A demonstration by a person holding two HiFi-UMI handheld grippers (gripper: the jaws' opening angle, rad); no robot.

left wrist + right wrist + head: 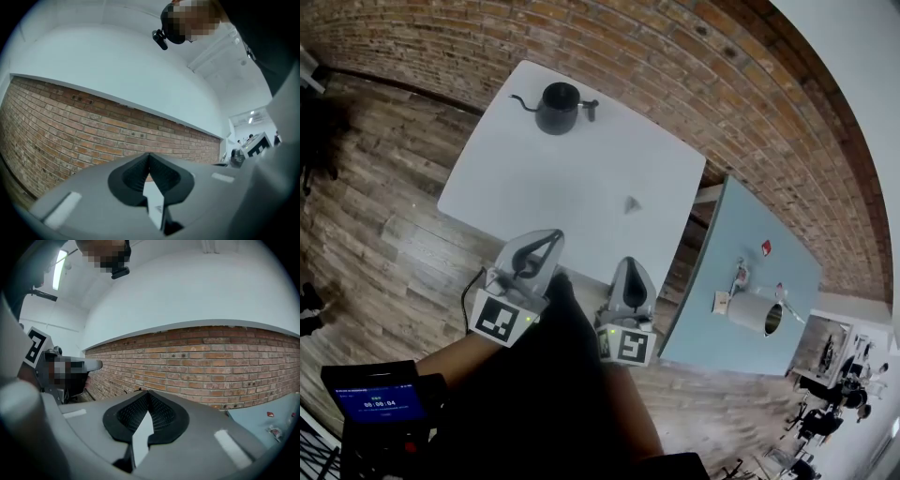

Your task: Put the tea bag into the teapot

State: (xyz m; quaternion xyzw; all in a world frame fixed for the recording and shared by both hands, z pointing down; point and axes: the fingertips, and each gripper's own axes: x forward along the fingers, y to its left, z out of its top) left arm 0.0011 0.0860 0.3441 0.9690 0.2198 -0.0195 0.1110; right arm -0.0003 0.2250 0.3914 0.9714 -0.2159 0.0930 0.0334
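In the head view a black teapot (pixel 556 107) with a thin spout stands at the far end of the white table (pixel 525 178). A small grey tea bag (pixel 632 204) lies on the table's right side, well short of the teapot. My left gripper (pixel 551 236) hangs at the table's near edge, shut and empty. My right gripper (pixel 634 263) is beside it, just below the tea bag and apart from it, also shut and empty. In the left gripper view the left gripper (pixel 149 155) faces a brick wall; in the right gripper view the right gripper (pixel 148 393) does too.
A blue-grey table (pixel 741 234) stands to the right with a metal cup (pixel 756 314) and small items on it. A brick wall (pixel 675 66) runs behind both tables. A device with a lit screen (pixel 380 403) sits at lower left over the wooden floor.
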